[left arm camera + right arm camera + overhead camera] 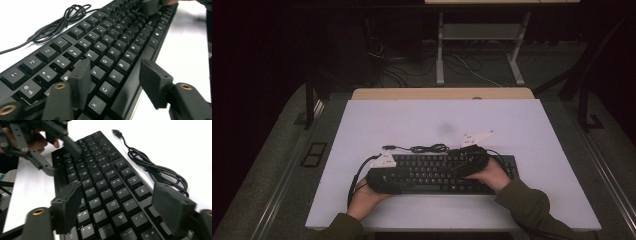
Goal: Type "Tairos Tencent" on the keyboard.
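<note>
A: Where's the kbd?
B: Black keyboard (439, 172) lies flat on the white table (522, 125), near the front edge, roughly centred. Its cable (424, 148) sits coiled on the table just behind it, USB plug (386, 147) at the loose end.

A: Left claw?
B: Left gripper (384, 175) is over the kbd's left end. In the left gripper view (115, 82) the jaws are spread wide, nothing between them; one jaw hangs over the F/D keys, the other over the front edge by the V/B keys. Can't tell if they touch the keys.

A: Right one?
B: Right gripper (469, 160) is over the right-middle part of the kbd, hand (494, 175) resting at the front edge. Right gripper view (120, 205): jaws released, wide apart, straddling the keys around O/P. Nothing gripped. The left gripper also shows in that view, further along the board.

A: Cable clear of the claws?
B: Yes, well apart from both, beside the kbd's back edge.
</note>
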Available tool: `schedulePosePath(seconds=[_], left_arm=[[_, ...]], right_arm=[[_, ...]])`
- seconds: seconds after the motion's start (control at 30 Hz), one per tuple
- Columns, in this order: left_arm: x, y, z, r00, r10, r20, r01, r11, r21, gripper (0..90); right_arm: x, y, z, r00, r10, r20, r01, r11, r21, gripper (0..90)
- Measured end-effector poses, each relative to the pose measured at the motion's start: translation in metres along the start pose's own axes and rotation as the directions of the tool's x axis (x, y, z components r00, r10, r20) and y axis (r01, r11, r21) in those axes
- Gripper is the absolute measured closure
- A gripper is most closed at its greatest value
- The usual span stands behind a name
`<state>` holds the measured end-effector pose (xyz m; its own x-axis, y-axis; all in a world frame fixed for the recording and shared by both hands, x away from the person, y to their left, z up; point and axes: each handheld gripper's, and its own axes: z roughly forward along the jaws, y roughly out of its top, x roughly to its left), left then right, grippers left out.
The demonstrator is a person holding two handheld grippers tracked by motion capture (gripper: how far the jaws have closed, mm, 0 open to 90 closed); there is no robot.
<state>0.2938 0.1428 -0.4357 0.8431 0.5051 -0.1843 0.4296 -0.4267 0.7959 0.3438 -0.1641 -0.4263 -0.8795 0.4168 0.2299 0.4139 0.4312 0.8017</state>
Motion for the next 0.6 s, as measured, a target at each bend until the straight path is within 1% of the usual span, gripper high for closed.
schedulePosePath(seconds=[0.1,0.17,0.3,0.4,0.53,0.6], left_arm=[[0.0,0.001,0.002,1.0,-0.001,-0.005,0.001,1.0,-0.001,37.2],[0.0,0.001,0.004,1.0,-0.001,-0.008,0.001,1.0,-0.001,36.6],[0.001,0.003,0.005,0.9999,-0.003,-0.013,0.003,1.0,-0.004,35.3],[0.002,0.003,0.007,0.9999,-0.002,-0.016,0.002,1.0,-0.006,34.5],[0.003,0.004,0.007,0.9997,-0.012,-0.02,0.012,0.9999,-0.012,33.3],[0.003,0.005,0.008,0.9998,-0.007,-0.021,0.006,0.9999,-0.01,32.7]], right_arm=[[0.001,-0.002,-0.003,1.0,-0.007,-0.006,0.007,1.0,-0.005,35.9],[0.002,-0.002,-0.005,0.9999,-0.004,-0.016,0.004,1.0,-0.003,41.1],[0.003,-0.005,-0.008,0.9996,-0.016,-0.023,0.016,1.0,0.002,53.8],[0.005,-0.006,-0.01,0.9993,-0.025,-0.026,0.026,1.0,0.018,63.4],[0.007,-0.009,-0.013,0.9987,-0.039,-0.032,0.041,0.998,0.038,75.3],[0.007,-0.011,-0.016,0.9981,-0.049,-0.037,0.05,0.998,0.049,80.7]])
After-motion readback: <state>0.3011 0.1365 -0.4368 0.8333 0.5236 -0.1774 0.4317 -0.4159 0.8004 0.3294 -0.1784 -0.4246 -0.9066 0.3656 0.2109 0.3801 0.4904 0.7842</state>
